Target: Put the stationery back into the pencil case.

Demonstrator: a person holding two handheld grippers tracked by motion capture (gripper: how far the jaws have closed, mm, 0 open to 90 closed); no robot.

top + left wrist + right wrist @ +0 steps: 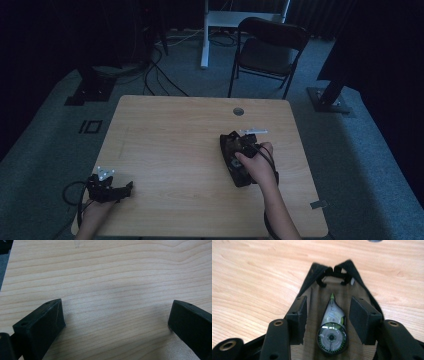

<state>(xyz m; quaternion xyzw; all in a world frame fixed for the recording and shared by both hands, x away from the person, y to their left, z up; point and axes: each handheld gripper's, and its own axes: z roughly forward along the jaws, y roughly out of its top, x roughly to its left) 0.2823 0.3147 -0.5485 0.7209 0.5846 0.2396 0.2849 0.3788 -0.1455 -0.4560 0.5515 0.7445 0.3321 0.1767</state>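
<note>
A black pouch (314,272) with a tan lining lies open on the wooden table (170,150), right of the middle. Inside it lies a clear correction tape dispenser (332,333) with green trim, its tip pointing away from me. My right gripper (329,303) reaches into the pouch (226,145). Its jaws stand open on either side of the dispenser, with a small gap on each side. A hand holds the right gripper (241,151) from the near side. My left gripper (126,189) rests at the table's near left corner. In its own view the left gripper (117,306) is wide open over bare wood.
A small white object (253,131) lies just beyond the pouch. A round cable hole (238,111) sits near the far edge. A dark folding chair (267,50) and a white desk leg (205,35) stand on the carpet behind the table.
</note>
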